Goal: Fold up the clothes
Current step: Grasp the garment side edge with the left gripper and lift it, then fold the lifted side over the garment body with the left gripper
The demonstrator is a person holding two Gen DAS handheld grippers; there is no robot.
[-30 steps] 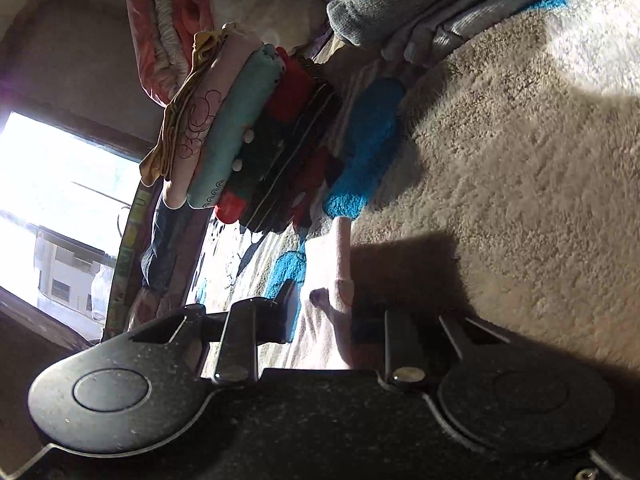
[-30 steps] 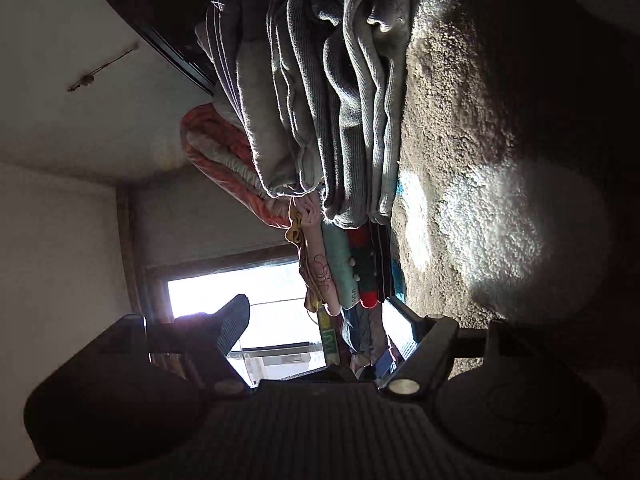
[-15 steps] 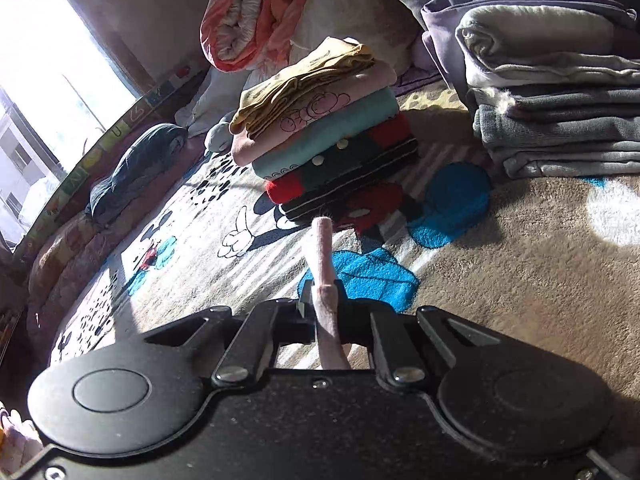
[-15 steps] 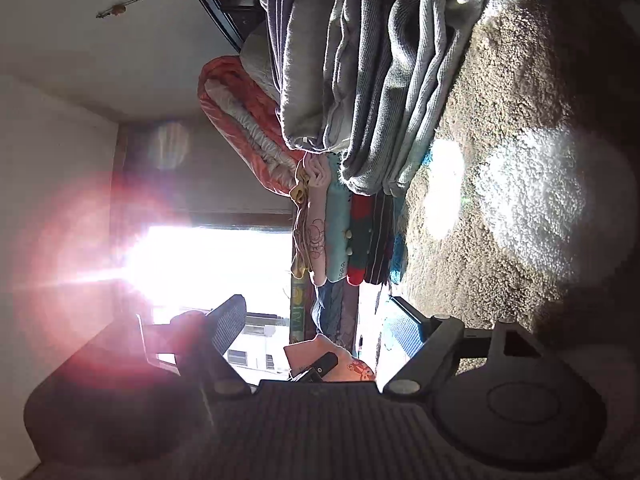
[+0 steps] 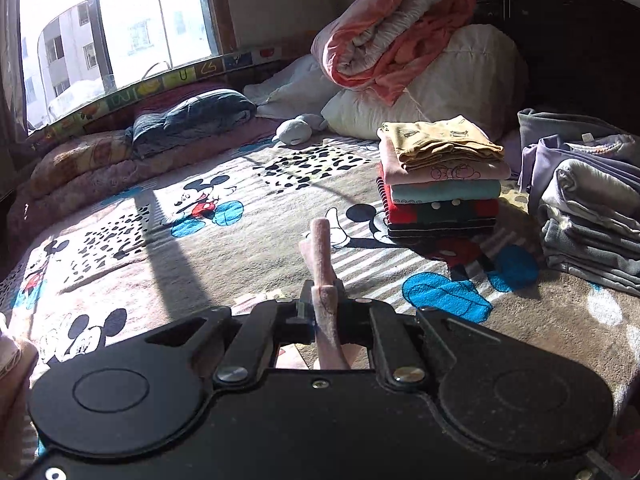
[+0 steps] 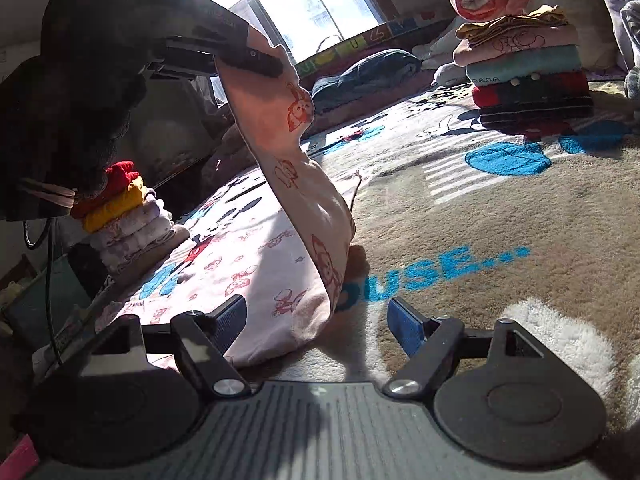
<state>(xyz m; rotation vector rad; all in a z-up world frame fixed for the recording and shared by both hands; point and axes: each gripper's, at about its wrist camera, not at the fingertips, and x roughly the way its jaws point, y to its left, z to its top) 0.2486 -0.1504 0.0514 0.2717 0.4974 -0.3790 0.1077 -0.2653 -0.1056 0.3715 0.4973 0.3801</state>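
A pale pink garment (image 6: 296,200) printed with small red cartoon figures lies partly spread on the bed. One edge of it is lifted high by my left gripper (image 6: 256,60), seen at the upper left of the right wrist view. In the left wrist view that gripper (image 5: 324,300) is shut on a thin pink fold of the garment (image 5: 322,248) that sticks up between its fingers. My right gripper (image 6: 316,324) stands open low over the blanket, its blue pads (image 6: 404,324) on either side of the garment's lower corner, nothing pinched.
A stack of folded clothes (image 5: 440,176) sits on the cartoon-print blanket (image 5: 240,240), with a grey folded pile (image 5: 588,204) to its right. Rolled orange bedding (image 5: 396,48) and a pillow lie behind. Another folded stack (image 6: 124,216) sits at the bed's left edge. A window (image 5: 108,28) is at the far side.
Both views have swung from sideways to level. The left gripper has risen, still holding the pink garment. The right gripper has come down close to the garment's lower corner.
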